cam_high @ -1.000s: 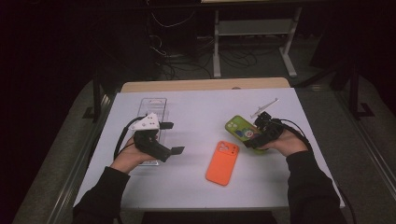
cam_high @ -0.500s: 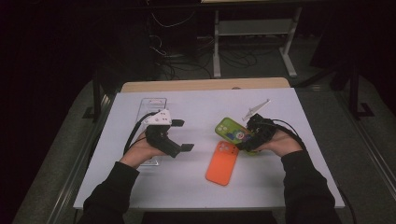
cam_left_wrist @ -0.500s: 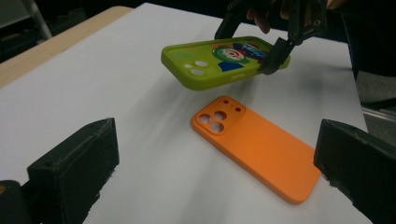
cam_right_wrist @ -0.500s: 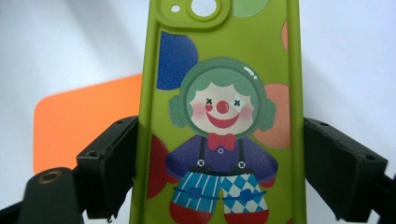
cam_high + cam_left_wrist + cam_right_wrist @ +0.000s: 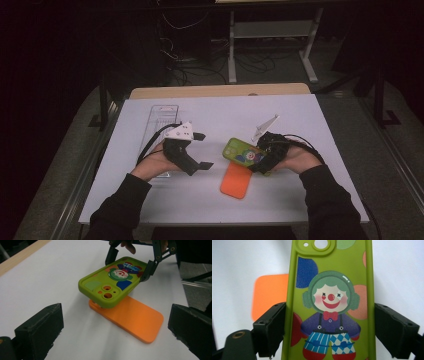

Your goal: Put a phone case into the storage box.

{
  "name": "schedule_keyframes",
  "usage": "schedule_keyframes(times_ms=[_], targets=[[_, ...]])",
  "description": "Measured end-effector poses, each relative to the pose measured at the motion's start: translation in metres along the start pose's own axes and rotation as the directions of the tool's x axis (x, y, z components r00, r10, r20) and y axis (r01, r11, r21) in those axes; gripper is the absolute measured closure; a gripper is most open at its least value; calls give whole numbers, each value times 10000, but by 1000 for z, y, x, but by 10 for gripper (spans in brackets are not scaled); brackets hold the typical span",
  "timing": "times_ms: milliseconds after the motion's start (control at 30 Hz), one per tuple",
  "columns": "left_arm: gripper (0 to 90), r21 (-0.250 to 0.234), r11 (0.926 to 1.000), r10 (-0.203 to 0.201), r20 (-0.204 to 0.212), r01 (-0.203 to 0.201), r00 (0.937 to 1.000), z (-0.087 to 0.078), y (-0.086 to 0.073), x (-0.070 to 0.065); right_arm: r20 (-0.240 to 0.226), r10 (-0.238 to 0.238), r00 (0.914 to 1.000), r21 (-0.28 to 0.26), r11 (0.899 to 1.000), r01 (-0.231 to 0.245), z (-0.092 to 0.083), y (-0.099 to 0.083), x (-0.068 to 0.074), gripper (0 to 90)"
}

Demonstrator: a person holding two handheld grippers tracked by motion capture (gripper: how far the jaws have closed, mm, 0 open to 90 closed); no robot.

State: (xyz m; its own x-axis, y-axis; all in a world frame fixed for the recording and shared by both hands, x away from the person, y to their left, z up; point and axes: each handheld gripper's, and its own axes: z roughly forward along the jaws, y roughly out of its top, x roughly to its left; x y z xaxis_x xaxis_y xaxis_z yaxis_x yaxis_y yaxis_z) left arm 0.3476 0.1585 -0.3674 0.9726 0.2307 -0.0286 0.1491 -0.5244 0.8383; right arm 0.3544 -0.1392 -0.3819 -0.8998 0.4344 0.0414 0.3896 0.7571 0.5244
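Observation:
My right gripper is shut across the width of a green phone case printed with a clown. The green phone case hangs tilted in the air, its camera end over one end of an orange phone case that lies flat on the white table. In the right gripper view both pads press the long edges of the green case, and the orange case shows beneath at left. My left gripper stands open a little left of both cases, pointing at them, nothing between its jaws.
A clear plastic tray lies on the white table at the far left, behind my left hand. A wooden strip runs along the table's far edge. A metal desk frame and cables stand on the dark floor beyond.
Both hands have drawn toward the middle of the table. The right gripper carried the green case leftward until it overhangs the orange case. The left gripper moved right, toward the cases.

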Motion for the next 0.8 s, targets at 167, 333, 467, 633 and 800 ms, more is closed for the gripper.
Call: schedule_keyframes(times_ms=[167,333,467,633,800], targets=[[0,144,9999,70,217,-73,9997,4,0,-3,-278,-552,9981,-123,9984,549,-3,3,8,152],[0,299,9993,230,331,-240,9992,5,2,-7,-436,-1190,9919,108,9928,1196,1,9,19,152],[0,410,9986,319,485,-339,9983,8,2,-10,-566,-1484,9873,229,9884,1499,3,12,25,152],[0,598,9969,463,689,-504,9965,11,4,-14,-783,-1818,9802,295,9824,1846,6,17,34,152],[0,749,9948,611,982,-686,9933,17,6,-19,-954,-2155,9718,220,9756,2185,8,20,42,152]])
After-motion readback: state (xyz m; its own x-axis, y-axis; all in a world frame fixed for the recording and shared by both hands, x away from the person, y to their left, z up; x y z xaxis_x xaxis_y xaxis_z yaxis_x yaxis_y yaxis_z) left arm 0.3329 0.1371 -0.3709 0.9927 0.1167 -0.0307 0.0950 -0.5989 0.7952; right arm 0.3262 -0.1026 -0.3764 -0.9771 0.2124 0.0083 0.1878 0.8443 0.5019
